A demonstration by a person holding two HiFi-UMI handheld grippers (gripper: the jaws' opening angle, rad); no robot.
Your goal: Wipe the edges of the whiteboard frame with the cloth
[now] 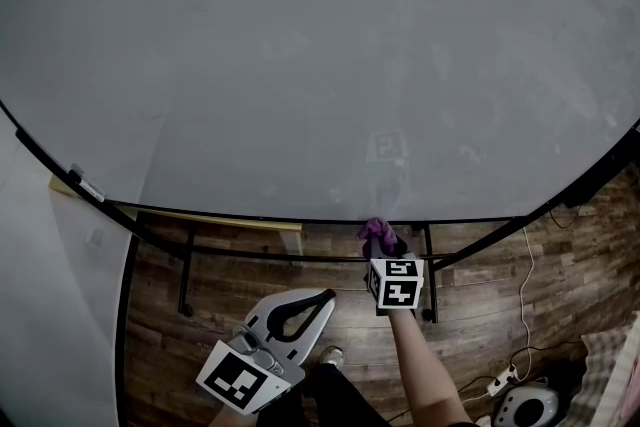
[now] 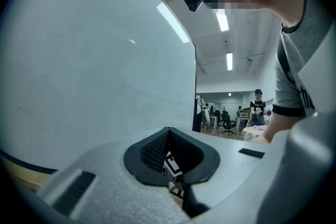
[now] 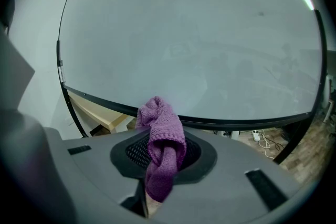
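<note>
Whiteboard [image 1: 300, 65]: one, fills most of the head view. The black frame [image 1: 250, 216] shows along the bottom edge and up both sides.

Cloth [image 3: 160, 136]: one, purple knit, bunched. Right tongs [image 1: 383, 245] are clamped on it, with a tail hanging down between the jaws and the top lump poking out ahead. In both the head view and the right gripper view, the lump sits right at the bottom frame edge, a bit right of the board's middle. I cannot confirm real contact.

Room along the edge: the bottom rail is clear left and right of the cloth, all the way to both corners. Below the rail, a black stand upright [image 1: 431, 265] is just right of the right tongs, and a crossbar [image 1: 260, 255] runs under the rail. A pale wooden ledge [image 1: 245, 222] sits behind the rail on the left.

Left tongs [image 1: 322, 297]: jaws together, nothing between them. They are low and left, well away from the board, over the wood floor [image 1: 500, 295].

Floor, lower right: one power strip [image 1: 503, 381] with its cable.

Tongs count: two.
</note>
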